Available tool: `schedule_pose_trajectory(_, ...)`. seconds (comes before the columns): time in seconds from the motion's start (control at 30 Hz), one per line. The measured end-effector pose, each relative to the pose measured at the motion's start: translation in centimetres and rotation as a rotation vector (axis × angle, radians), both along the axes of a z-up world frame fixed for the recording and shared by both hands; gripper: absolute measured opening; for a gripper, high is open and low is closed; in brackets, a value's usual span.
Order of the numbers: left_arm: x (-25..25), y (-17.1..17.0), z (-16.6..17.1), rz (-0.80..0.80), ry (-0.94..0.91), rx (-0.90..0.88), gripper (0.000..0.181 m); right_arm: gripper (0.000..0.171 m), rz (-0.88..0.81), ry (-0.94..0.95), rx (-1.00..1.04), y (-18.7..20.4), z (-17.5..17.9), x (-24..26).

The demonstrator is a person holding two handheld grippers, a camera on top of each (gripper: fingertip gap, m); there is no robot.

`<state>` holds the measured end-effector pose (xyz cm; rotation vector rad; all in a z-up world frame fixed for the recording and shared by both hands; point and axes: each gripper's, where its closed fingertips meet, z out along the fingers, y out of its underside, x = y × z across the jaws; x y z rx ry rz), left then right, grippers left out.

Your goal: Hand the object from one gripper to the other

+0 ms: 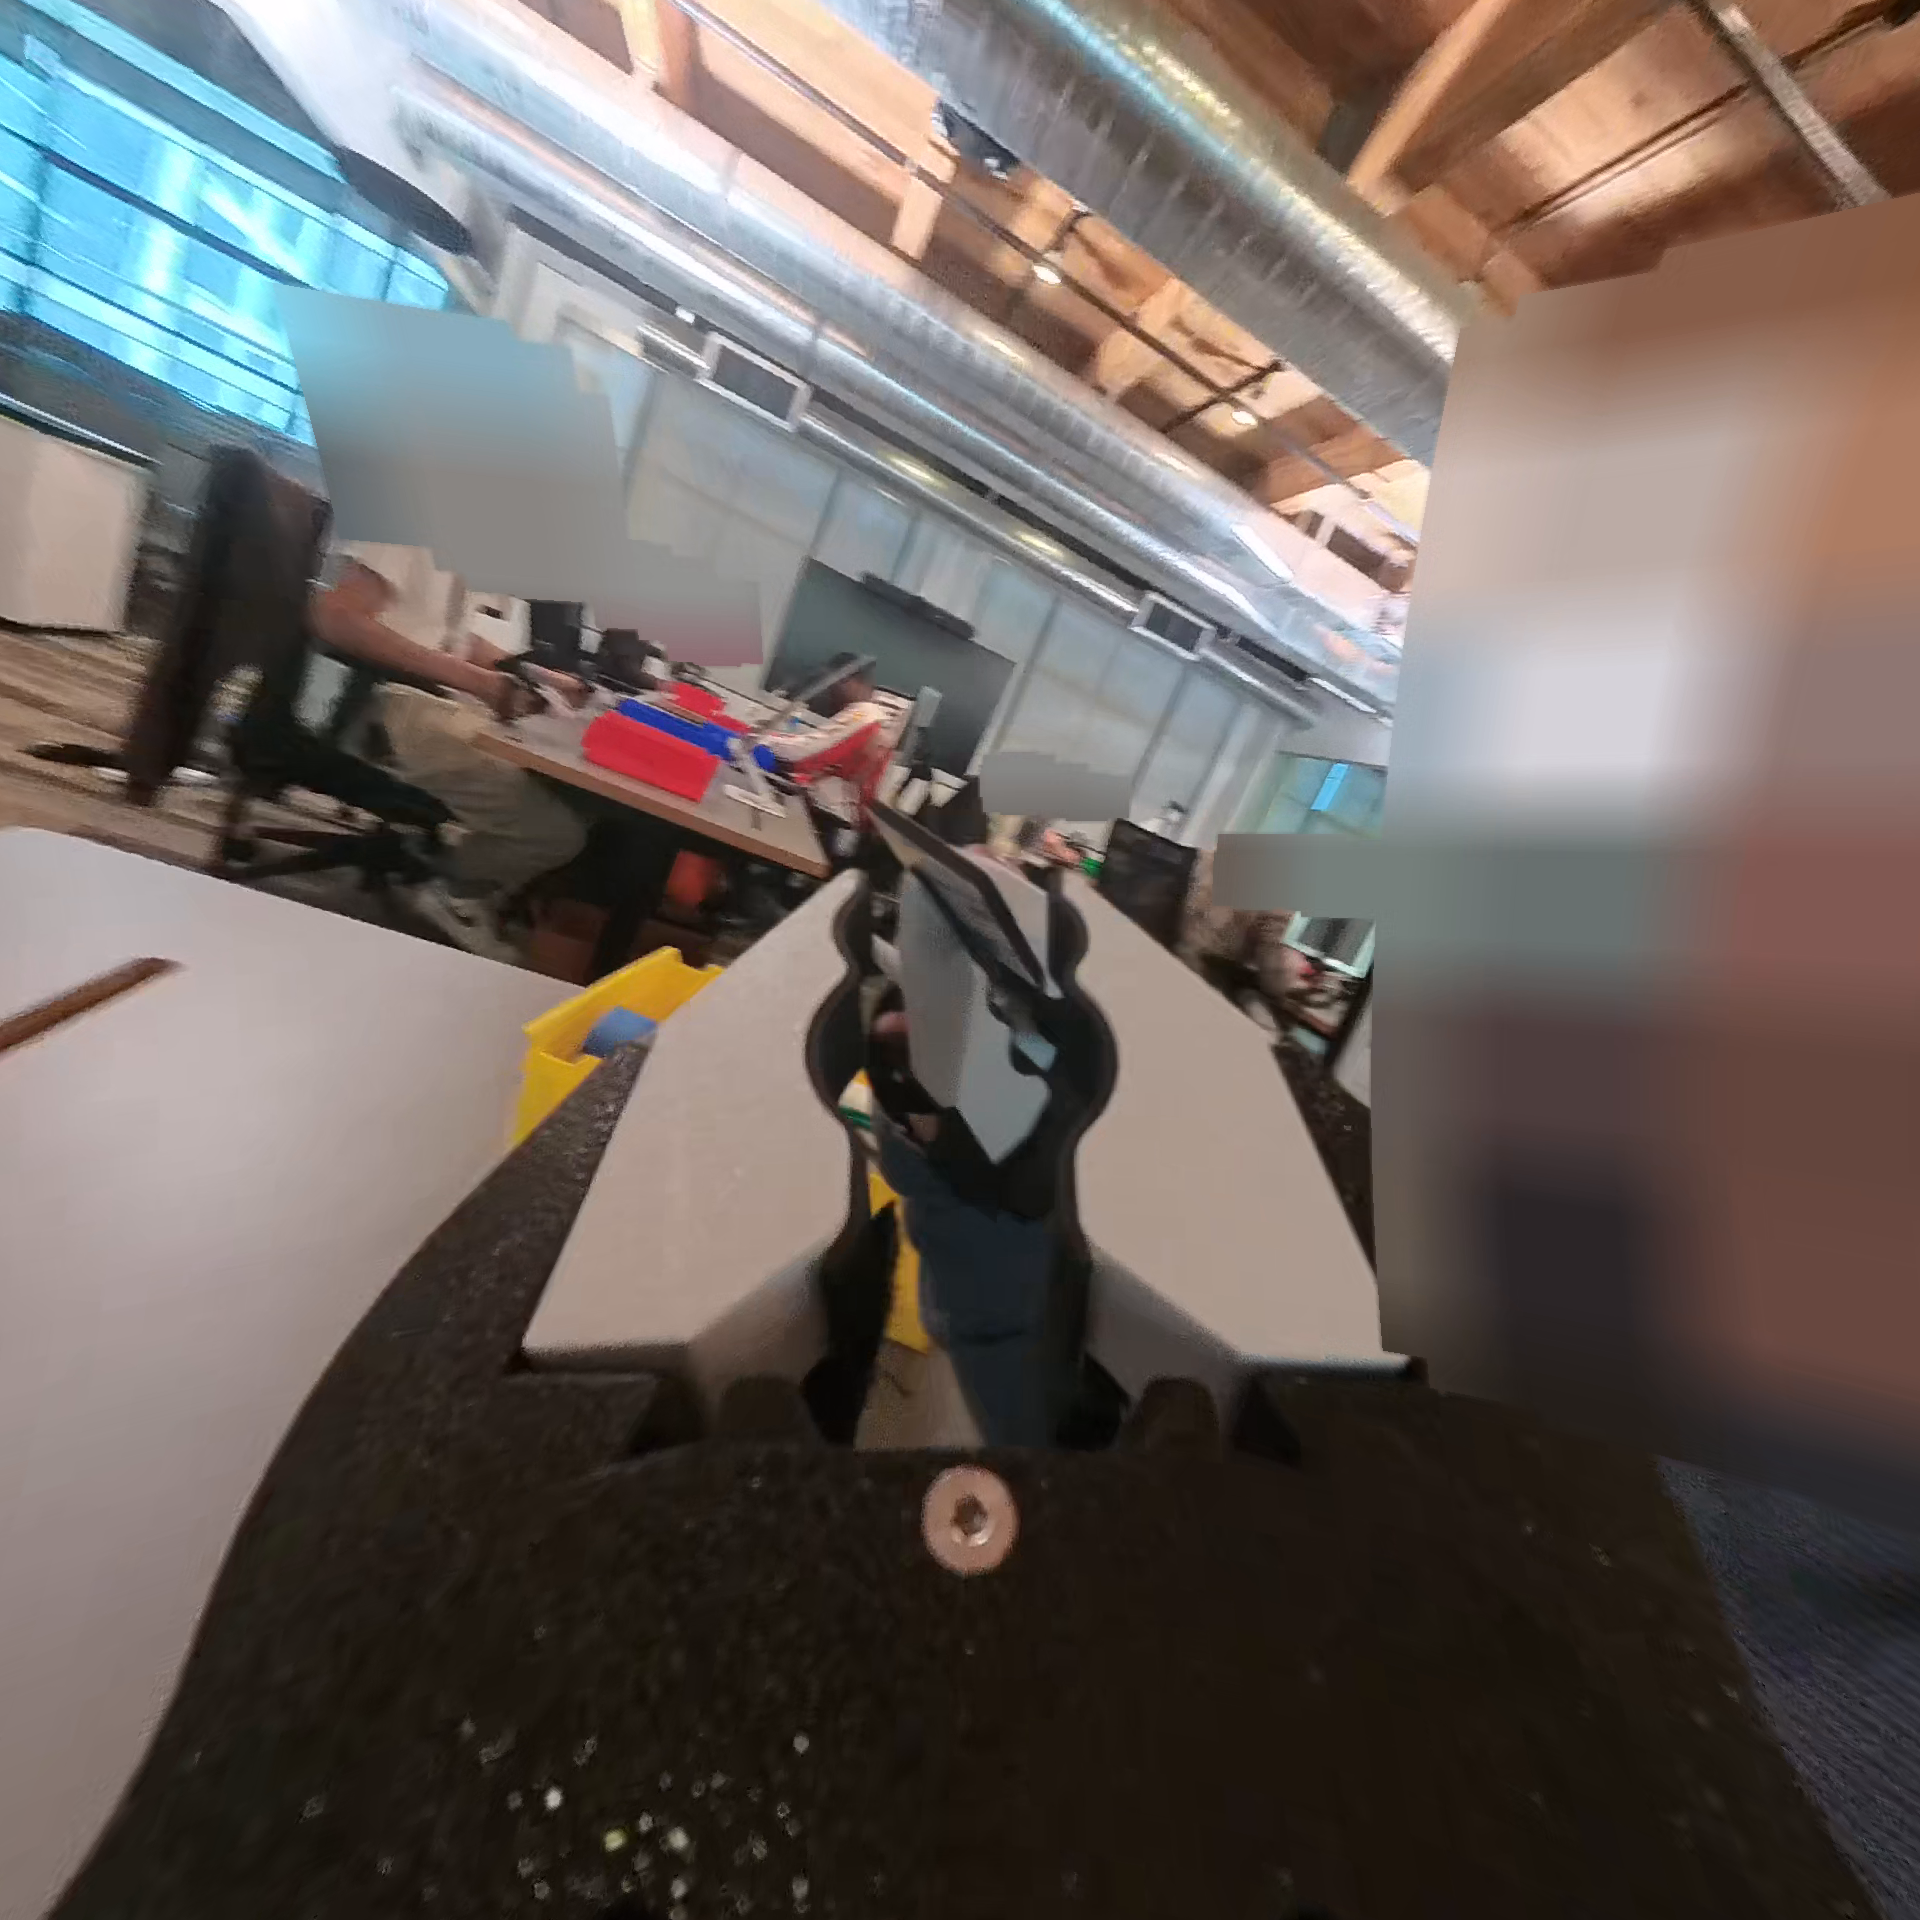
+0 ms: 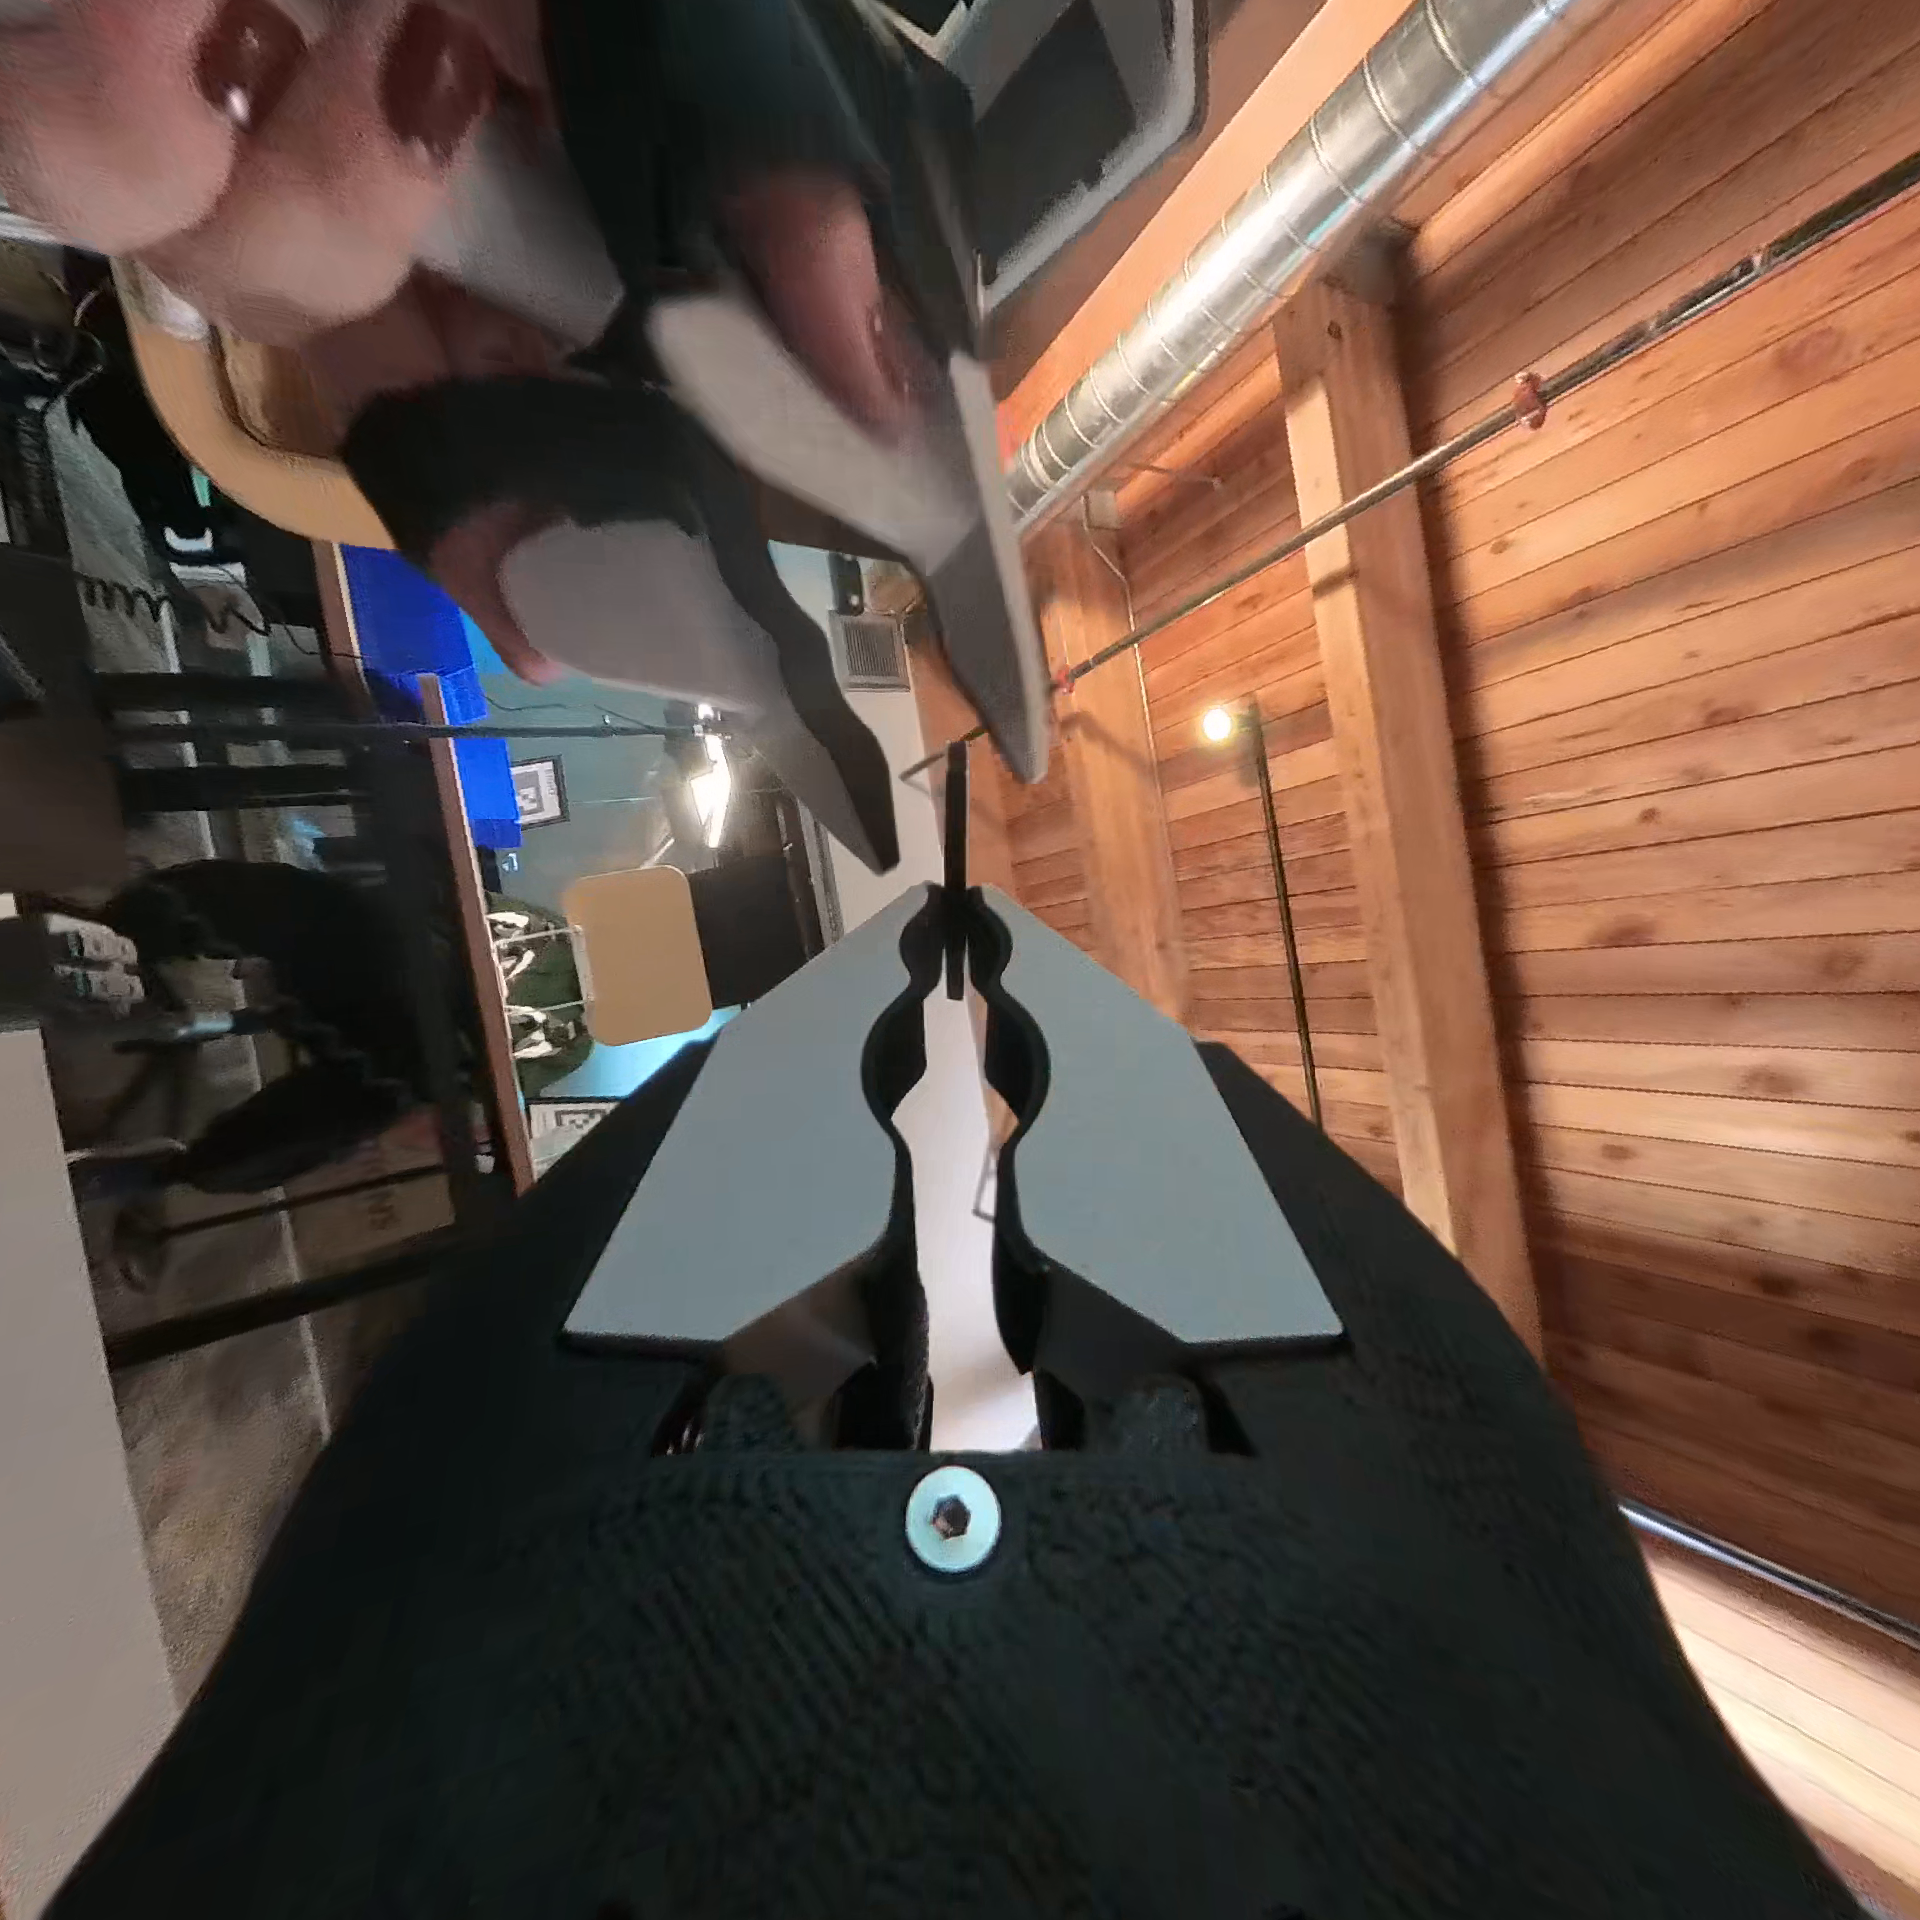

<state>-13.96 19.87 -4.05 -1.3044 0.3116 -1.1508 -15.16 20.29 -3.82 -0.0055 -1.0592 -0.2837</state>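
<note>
My right gripper [image 2: 954, 904] has its fingers pressed onto a thin black flat object [image 2: 955, 831], seen edge-on, pinched at the very tips and sticking out beyond them. Just past it, my left gripper [image 2: 956, 810] reaches in from the upper left, its two fingers spread to either side of the object's free end without clearly touching it. In the left wrist view, my left gripper [image 1: 961, 894] stands parted, and between its fingers sits the grey-faced right gripper [image 1: 966, 1029] with the dark object [image 1: 956, 883] at its tip. Below lies a yellow bin [image 1: 592, 1029] beside a white table [image 1: 208, 1143]. Behind the right gripper is a wooden plank wall [image 2: 1610, 831].
</note>
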Motion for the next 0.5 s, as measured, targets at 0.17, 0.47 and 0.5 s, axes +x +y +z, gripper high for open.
schedule_pose_trajectory(0.17, -1.0, -0.2, 0.7, 0.096, 0.034, 0.089, 0.002, 0.013, 0.056, -0.005, -0.063, -0.5, 0.0, -0.5)
schedule_pose_trajectory(0.47, 1.9, -3.1, -2.8, 0.324, 0.956, 0.668, 0.001, 0.037, 0.909, -0.543, -1.255, -2.9, -2.8, 1.5)
schedule_pose_trajectory(0.5, 2.3, -3.3, -3.3, 0.343, 1.054, 0.744, 0.001, 0.036, 0.962, -0.607, -1.329, -3.1, -3.2, 2.0)
